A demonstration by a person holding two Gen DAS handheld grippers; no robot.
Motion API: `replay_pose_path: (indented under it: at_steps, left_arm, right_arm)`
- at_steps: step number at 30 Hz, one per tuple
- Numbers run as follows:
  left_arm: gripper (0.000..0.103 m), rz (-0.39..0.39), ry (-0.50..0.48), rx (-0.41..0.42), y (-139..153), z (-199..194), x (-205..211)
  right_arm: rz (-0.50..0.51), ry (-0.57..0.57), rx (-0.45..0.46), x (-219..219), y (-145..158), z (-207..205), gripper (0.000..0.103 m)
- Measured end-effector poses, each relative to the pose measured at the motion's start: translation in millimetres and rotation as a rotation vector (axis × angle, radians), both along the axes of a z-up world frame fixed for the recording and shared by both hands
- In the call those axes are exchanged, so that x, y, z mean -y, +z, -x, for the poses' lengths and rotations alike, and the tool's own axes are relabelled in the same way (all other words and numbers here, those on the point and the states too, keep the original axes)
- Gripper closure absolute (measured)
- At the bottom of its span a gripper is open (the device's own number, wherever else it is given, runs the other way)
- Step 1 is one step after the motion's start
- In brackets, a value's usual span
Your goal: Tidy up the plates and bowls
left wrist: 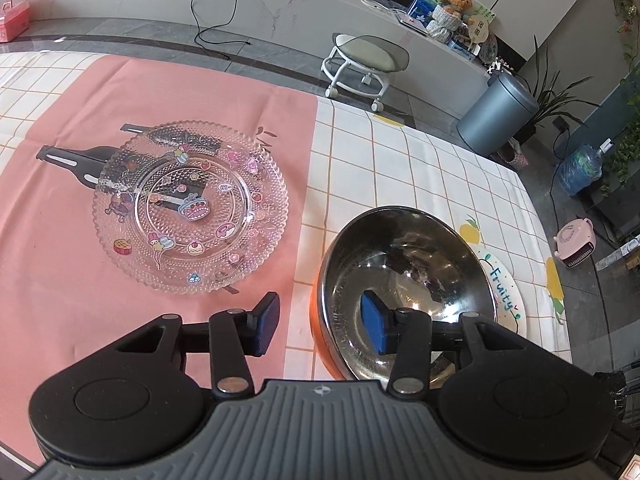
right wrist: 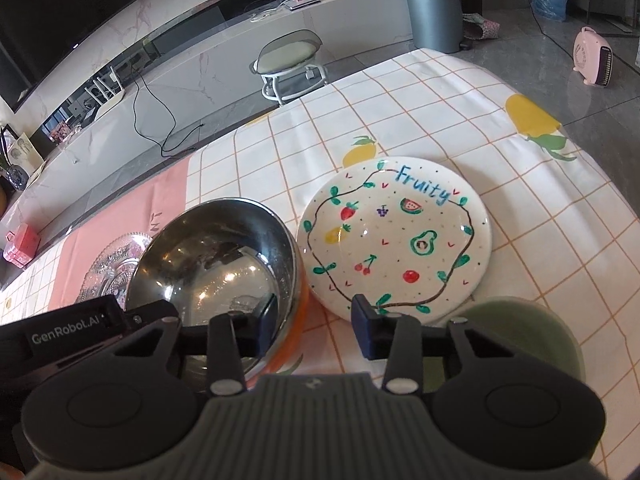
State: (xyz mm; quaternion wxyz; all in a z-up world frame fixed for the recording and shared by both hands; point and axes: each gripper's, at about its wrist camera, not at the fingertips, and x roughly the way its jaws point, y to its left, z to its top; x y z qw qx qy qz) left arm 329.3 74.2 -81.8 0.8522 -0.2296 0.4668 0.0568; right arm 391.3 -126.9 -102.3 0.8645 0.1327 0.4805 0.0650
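1. Steel bowl [left wrist: 404, 292] with an orange outside sits on the checked tablecloth [right wrist: 520, 280].
2. Left gripper [left wrist: 320, 320] is wide open, straddling the bowl's near-left rim.
3. Right gripper [right wrist: 314, 324] is wide open above the bowl's right rim, holding nothing.
4. Glass plate [left wrist: 192, 208] lies left of the bowl, fruit plate [right wrist: 396, 236] right, green bowl [right wrist: 520, 332] nearer right.

glass plate [left wrist: 191, 208]: clear, beaded, cartoon stickers
bowl [left wrist: 408, 280]: steel inside, orange outside
white plate [right wrist: 396, 236]: painted fruit, blue "Fruity"
mat [left wrist: 160, 92]: pink
tablecloth [right wrist: 500, 152]: white, orange grid, lemons
green bowl [right wrist: 520, 332]: pale green
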Motion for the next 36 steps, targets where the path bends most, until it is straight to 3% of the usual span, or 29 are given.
replay_pose_path:
  at_steps: [6, 12, 20, 25, 36]
  left_arm:
    - [0.08, -0.012, -0.037, -0.014, -1, -6, 6]
    - [0.09, -0.033, -0.054, -0.017, 3, -1, 9]
    - [0.09, -0.037, -0.053, 0.068, 46, 31, 9]
    - [0.089, 0.0, -0.033, 0.112, 71, 65, 2]
    - [0.089, 0.01, 0.038, 0.151, 93, 148, -14]
  right_arm:
    - [-0.009, 0.032, 0.011, -10, -1, -2, 0.087]
    - [0.002, 0.002, 0.001, -10, 3, 3, 0.088]
    - [-0.034, 0.002, 0.062, -1, 35, 30, 0.089]
    - [-0.078, 0.006, 0.106, 4, 62, 63, 0.089]
    - [-0.17, 0.017, 0.115, 4, 88, 151, 0.089]
